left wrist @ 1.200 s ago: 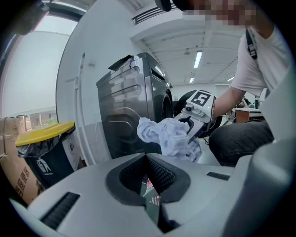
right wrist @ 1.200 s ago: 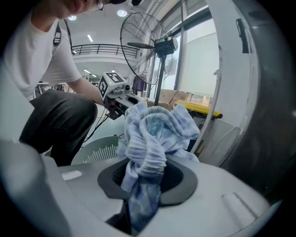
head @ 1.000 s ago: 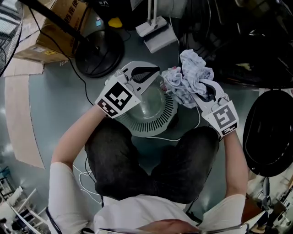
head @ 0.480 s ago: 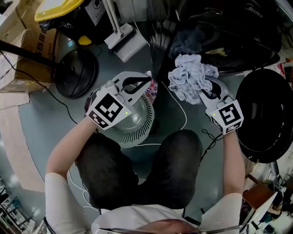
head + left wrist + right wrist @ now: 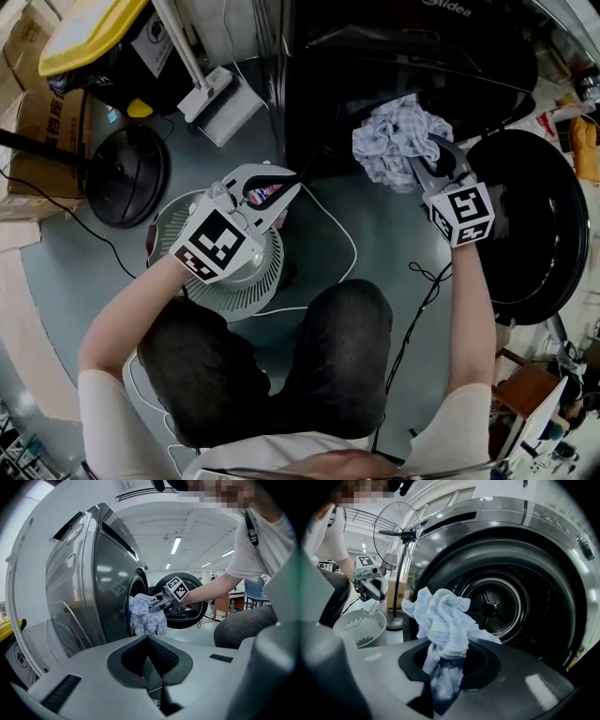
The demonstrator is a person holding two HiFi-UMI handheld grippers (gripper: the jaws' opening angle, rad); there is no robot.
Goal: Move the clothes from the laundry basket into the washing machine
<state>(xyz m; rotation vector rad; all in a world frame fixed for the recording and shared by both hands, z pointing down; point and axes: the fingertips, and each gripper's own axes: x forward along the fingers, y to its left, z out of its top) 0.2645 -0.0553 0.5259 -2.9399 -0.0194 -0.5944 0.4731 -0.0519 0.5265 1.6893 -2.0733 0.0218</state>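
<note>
hovering over the laundry basket [image 5: 246, 281], my left gripper [image 5: 286, 187] has its jaws closed together on nothing. farther out, my right gripper [image 5: 447, 667] is pinched nearly shut on a crumpled pale blue cloth [image 5: 443, 616], just before the washing machine's [image 5: 543, 541] open drum.

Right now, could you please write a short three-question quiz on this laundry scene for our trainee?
1. Pick one: the right gripper's jaws are shut on A) a pale crumpled cloth, B) a shoe, C) a bottle.
2. True or false: the washing machine door is closed.
3. Fill in: in the head view, the laundry basket lies under the ___ gripper.
Key: 1 A; 2 false; 3 left gripper.
</note>
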